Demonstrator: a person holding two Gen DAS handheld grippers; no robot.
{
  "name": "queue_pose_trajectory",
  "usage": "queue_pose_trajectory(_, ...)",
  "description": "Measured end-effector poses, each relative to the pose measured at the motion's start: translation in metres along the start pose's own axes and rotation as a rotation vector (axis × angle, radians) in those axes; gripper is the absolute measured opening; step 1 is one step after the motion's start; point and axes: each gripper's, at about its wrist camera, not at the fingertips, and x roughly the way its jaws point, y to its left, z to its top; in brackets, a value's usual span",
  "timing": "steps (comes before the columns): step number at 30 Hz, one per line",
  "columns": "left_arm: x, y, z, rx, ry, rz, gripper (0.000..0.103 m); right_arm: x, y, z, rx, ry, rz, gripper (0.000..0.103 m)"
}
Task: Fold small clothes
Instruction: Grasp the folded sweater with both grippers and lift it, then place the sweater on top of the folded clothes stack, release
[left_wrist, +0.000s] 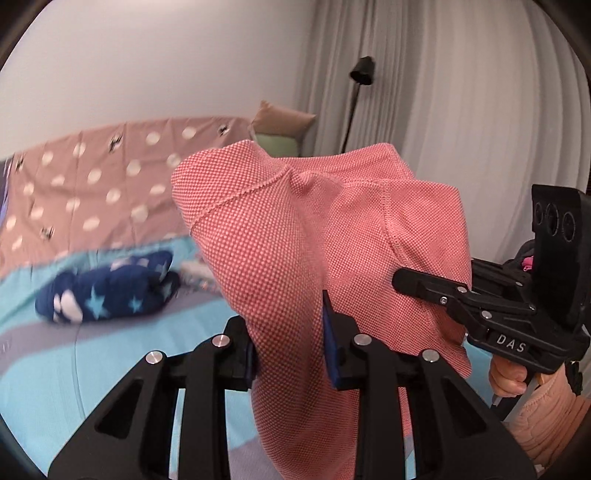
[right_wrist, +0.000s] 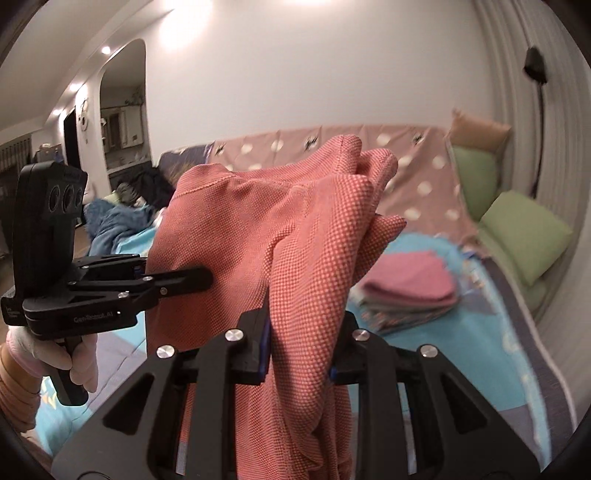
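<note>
left gripper (left_wrist: 290, 334): jaws clenched on one coral garment (left_wrist: 332, 229) | right gripper (right_wrist: 301, 341): jaws clenched on it too | garment held mid-frame above bed (left_wrist: 44, 369) | one navy starred bundle (left_wrist: 107, 288) lower left | one folded stack (right_wrist: 406, 288) right of centre | two green cushions (right_wrist: 524, 232) seen at right

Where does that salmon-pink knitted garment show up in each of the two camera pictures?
Left wrist view: the pink garment fills the centre, hanging up in the air.
Right wrist view: the pink garment again fills the centre, bunched and draped down.
Shared landmark: the spotted pink cover behind the bed.
</note>
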Motion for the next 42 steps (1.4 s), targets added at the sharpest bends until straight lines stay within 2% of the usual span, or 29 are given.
queue_pose_trajectory(7,0.016,-0.021,0.033,0.064,-0.035,-0.018,0.029,-0.02,-0.03,0.02,-0.018,-0.066,-0.067,0.023)
queue_pose_trajectory(13,0.044,-0.026,0.06,0.116,-0.03,-0.01,0.029,-0.008,-0.051,0.033,-0.044,-0.091,-0.107,0.023)
queue_pose_trajectory(18,0.078,-0.022,0.084,0.129,0.014,-0.028,0.029,0.023,-0.08,0.043,-0.039,-0.095,-0.139,0.023)
queue_pose_trajectory(25,0.132,-0.016,0.119,0.165,0.027,0.006,0.029,0.065,-0.122,0.071,-0.019,-0.074,-0.172,0.023)
queue_pose_trajectory(31,0.173,0.004,0.148,0.137,0.025,0.039,0.029,0.113,-0.157,0.104,-0.017,-0.067,-0.196,0.023)
queue_pose_trajectory(34,0.197,0.018,0.158,0.101,0.054,0.053,0.029,0.146,-0.175,0.115,-0.008,-0.053,-0.212,0.023)
queue_pose_trajectory(37,0.227,0.03,0.16,0.112,0.075,0.106,0.032,0.183,-0.195,0.12,0.039,-0.018,-0.197,0.023)
queue_pose_trajectory(38,0.243,0.038,0.157,0.126,0.088,0.15,0.034,0.197,-0.201,0.12,0.05,0.0,-0.193,0.024)
queue_pose_trajectory(39,0.256,0.045,0.153,0.129,0.104,0.191,0.042,0.222,-0.209,0.118,0.05,0.041,-0.213,0.03)
queue_pose_trajectory(40,0.271,0.053,0.147,0.13,0.122,0.236,0.052,0.244,-0.215,0.115,0.046,0.083,-0.277,0.036)
queue_pose_trajectory(41,0.289,0.064,0.136,0.13,0.151,0.292,0.055,0.259,-0.22,0.109,0.049,0.116,-0.337,0.05)
queue_pose_trajectory(42,0.305,0.074,0.121,0.129,0.188,0.335,0.055,0.275,-0.226,0.101,0.055,0.154,-0.403,0.048)
